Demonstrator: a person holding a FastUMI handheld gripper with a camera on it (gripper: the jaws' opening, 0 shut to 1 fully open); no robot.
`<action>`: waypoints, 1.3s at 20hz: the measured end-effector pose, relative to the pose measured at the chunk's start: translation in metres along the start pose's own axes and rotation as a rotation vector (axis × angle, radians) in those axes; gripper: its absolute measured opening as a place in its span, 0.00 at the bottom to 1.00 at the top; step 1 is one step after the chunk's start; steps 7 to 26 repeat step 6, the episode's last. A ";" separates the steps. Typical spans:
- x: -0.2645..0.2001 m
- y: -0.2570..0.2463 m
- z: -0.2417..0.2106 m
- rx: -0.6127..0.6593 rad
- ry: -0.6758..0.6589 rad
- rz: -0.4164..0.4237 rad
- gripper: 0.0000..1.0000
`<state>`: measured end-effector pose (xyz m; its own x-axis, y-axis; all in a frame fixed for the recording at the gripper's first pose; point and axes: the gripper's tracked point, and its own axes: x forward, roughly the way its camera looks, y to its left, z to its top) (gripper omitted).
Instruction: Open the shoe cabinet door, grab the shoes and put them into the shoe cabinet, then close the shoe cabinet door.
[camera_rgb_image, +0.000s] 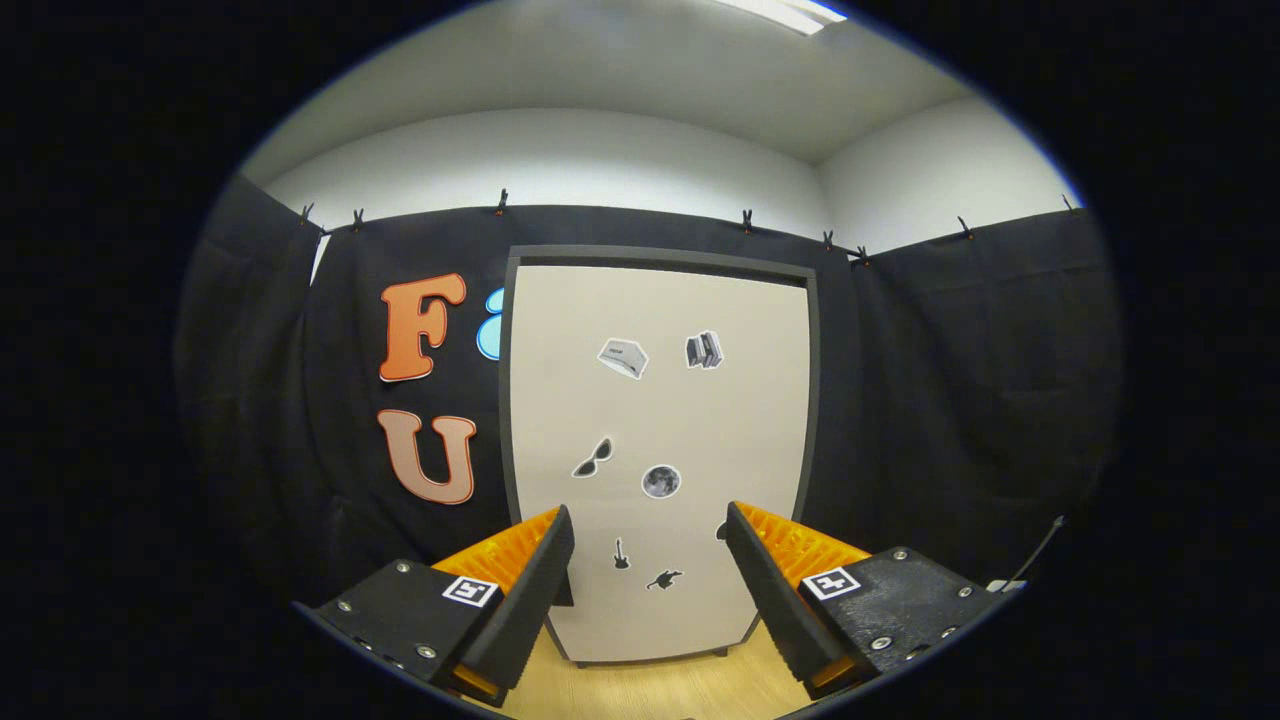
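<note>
Black cloth (950, 400) hangs all round the booth, clipped along the top with small clamps, and above it you get a plain white wall (560, 160) and ceiling with a strip light (790, 12) up in the corner. Down low there's a light wood floor (660, 690).

Right in the middle, standing on that floor against the cloth, is the shoe cabinet (660, 400). Its door (740, 420) is closed, a pale beige panel inside a dark grey frame (660, 258). A bunch of little stickers (623, 357) are scattered on the door: a couple near the top, sunglasses and a round moon-looking one around the middle, a tiny guitar and another dark shape lower down.

The tool (648, 545) is wide open, holding nothing, its two fingers (530, 590) spread well apart and pointing straight at the lower half of the door. The guitar sticker sits in the gap between the fingers. I can't tell whether the tips touch the door, but the cabinet looks to be beyond them, not between them. Each finger carries a small square marker tag (470, 590) on top.
</note>
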<state>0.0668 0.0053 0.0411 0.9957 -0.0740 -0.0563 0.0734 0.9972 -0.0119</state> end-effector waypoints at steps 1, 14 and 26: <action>-0.005 -0.001 -0.003 -0.009 0.008 -0.004 0.95; -0.015 0.011 -0.015 -0.019 0.046 0.009 0.95; -0.015 0.011 -0.015 -0.019 0.046 0.009 0.95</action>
